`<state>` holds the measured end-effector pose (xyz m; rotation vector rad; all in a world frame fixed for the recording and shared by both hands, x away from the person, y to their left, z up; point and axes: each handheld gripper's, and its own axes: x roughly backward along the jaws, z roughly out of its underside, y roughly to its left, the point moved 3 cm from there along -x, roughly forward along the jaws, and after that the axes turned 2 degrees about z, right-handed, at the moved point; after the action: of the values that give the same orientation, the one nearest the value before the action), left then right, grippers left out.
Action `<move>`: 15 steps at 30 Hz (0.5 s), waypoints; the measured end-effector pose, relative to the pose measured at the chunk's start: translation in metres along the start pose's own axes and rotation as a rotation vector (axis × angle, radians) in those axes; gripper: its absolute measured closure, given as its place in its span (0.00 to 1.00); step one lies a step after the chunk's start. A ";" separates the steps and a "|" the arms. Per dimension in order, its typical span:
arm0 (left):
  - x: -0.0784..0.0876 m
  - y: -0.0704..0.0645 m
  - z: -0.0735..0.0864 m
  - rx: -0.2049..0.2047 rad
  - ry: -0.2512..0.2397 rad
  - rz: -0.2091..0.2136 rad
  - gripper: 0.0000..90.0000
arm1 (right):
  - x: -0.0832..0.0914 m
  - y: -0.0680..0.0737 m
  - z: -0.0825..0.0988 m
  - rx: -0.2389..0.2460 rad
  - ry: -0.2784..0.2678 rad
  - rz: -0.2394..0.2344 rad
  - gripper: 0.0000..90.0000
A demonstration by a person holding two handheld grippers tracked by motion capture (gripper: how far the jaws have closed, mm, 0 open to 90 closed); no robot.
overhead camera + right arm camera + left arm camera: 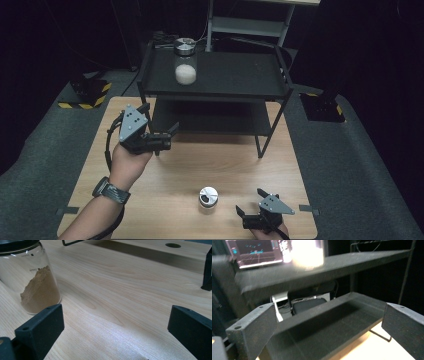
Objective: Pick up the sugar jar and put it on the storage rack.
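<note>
— Since the right gripper (248, 212) sits at the counter's (235, 160) near edge with its fingers (40, 327) spread wide and nothing between them, which jar is it after?

— I'd judge the glass jar of brown powder (208, 199), standing upright on the counter just at nine o'clock from that gripper. In the right gripper view the same jar (32, 282) rises beyond the left finger, apart from it, not yet bracketed.

— How will it handle?

— Glass wall, so stiff and smooth; likely slippery against the fingers and breakable if dropped. It's roughly a third to half full of loose powder heaped to one side, so I'd expect modest weight and a load that shifts if tipped. Keep it upright.

— Where to take hold?

— Across the straight body, below the metal lid (208, 194), above the rounded base. The lid's rim is a poorer purchase.

— And the left gripper (167, 135)?

— Held up at ten o'clock over the counter, fingers (252, 325) parted and empty, pointing into the lower shelf of the black rack (280, 90). A second jar of white powder (185, 62) stands on the rack's top shelf, at twelve o'clock from the brown one.

— Any writing?

— Faint white printed marks near the brown jar's shoulder, two small lines, too blurred to read. No brand I can make out. A monitor (257, 251) behind the rack glows, its content illegible.
</note>
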<state>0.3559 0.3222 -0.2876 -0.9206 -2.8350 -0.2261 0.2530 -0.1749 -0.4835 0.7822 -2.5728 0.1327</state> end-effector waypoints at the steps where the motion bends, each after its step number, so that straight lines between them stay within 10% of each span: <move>1: 0.000 0.000 0.000 0.000 0.000 0.000 0.00 | 0.000 0.000 0.000 0.000 0.000 0.000 0.00; 15: 0.025 -0.003 0.062 0.028 0.043 0.039 0.00 | 0.000 0.001 -0.001 0.004 0.004 0.002 0.00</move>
<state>0.3279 0.3461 -0.3436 -0.9529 -2.7713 -0.1978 0.2531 -0.1742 -0.4831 0.7807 -2.5703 0.1399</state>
